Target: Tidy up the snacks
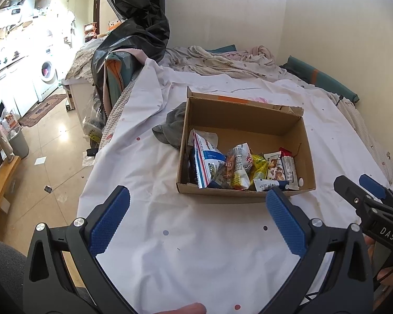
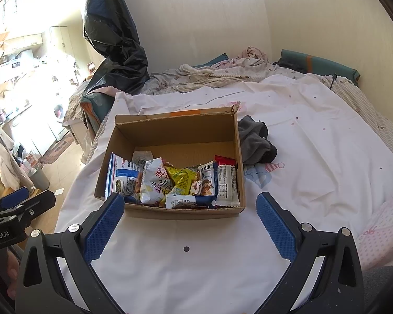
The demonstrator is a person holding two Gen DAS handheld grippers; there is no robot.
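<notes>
snacks all look to be in the cardboard box on the white bedsheet; i see no loose packet on the sheet around it. they sit heaped along the box's near wall: blue-and-white bag at the left, yellow packet in the middle, red-topped packet at the right, a small white sachet lying flat at the front. the far half of the box floor is bare. my judgement: gathering is done or nearly so, and only straightening the heap could remain.

a grey cloth lies bunched against the box's outer wall (not a snack, so i leave it).

my right gripper hangs just short of the box's near wall, fingers spread wide, nothing between them. my left gripper is likewise wide open and empty, over bare sheet short of the box. both point toward the box, neither touching it.
</notes>
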